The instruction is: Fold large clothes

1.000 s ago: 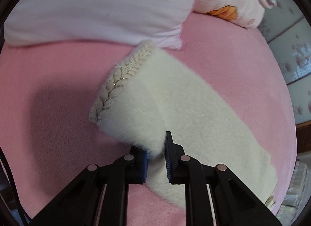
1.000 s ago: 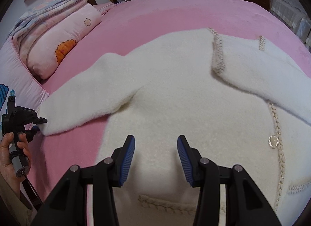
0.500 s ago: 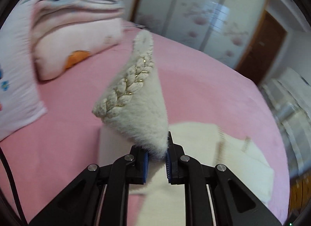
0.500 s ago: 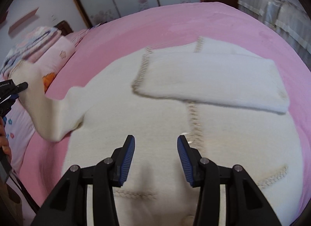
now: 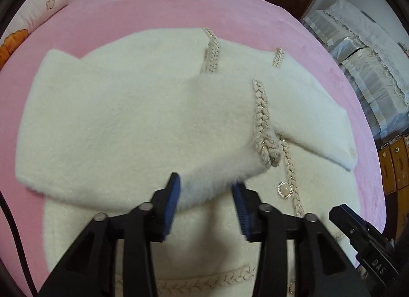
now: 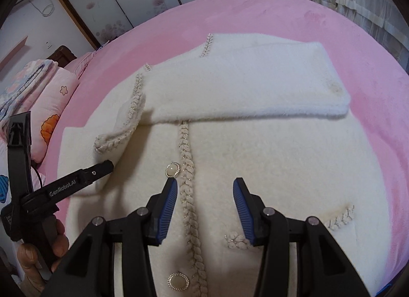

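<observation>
A cream cardigan (image 6: 255,148) lies on the pink bed (image 6: 345,36), both sleeves folded over its front. The left gripper (image 5: 205,201), marked "GenRobot.AI", is released, its sleeve (image 5: 153,128) between the spread fingers. The right gripper (image 6: 204,205), lettered "DAS", gapes above the buttons (image 6: 173,169).

Bare pink bed (image 6: 268,10) runs all along the far side and the right of the white cardigan (image 6: 255,156), leaving open room there to pass. On the left the bed's bare strip narrows toward the stacked pillows and folded bedding (image 6: 43,92), which block that edge. The left hand-held gripper (image 5: 205,194), jaws apart, sits low over the left sleeve (image 5: 127,123), beside the button placket, so it occupies the garment's left side. The right hand-held gripper (image 6: 204,194), jaws apart, hangs above the lower front. Beyond the bed's right edge, covered furniture (image 5: 358,48) closes off the room
</observation>
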Demonstrator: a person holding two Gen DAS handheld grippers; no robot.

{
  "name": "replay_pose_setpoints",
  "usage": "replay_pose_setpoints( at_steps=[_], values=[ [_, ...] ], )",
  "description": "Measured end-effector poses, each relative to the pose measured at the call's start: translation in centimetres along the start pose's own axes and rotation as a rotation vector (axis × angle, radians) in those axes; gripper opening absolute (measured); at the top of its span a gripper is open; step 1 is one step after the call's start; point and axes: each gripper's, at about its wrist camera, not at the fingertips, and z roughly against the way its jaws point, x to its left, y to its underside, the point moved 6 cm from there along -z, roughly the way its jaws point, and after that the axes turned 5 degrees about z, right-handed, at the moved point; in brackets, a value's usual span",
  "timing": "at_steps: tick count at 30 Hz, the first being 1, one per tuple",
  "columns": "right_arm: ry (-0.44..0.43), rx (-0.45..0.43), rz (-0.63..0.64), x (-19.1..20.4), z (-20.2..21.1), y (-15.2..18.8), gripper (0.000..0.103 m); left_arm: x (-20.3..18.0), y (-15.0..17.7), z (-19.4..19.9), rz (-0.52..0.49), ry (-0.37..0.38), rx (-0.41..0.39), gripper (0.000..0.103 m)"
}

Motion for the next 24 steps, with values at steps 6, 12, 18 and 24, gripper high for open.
replay_pose_setpoints(
  at_steps=[6, 12, 18, 24],
  values=[
    [-0.060, 0.011, 0.025, 1.7, -0.7, -0.4, 0.047, 0.4, -0.6, 4.9, 0.008, -0.003, -0.098, 0.068],
    [-0.136, 0.018, 0.082, 4.7, -1.8, -1.3, 0.057, 6.6, 0.4, 7.7, 0.087, -0.157, -0.179, 0.070],
    [-0.203, 0.053, 0.100, 6.7, -4.9, -4.1, 0.063, 12.0, 1.4, 6.0, 0.202, -0.227, -0.163, 0.070],
    [-0.207, 0.123, 0.101, 7.9, -9.9, -5.9, 0.063, 14.4, 1.5, 4.4, 0.267, -0.228, -0.153, 0.070]
  ],
)
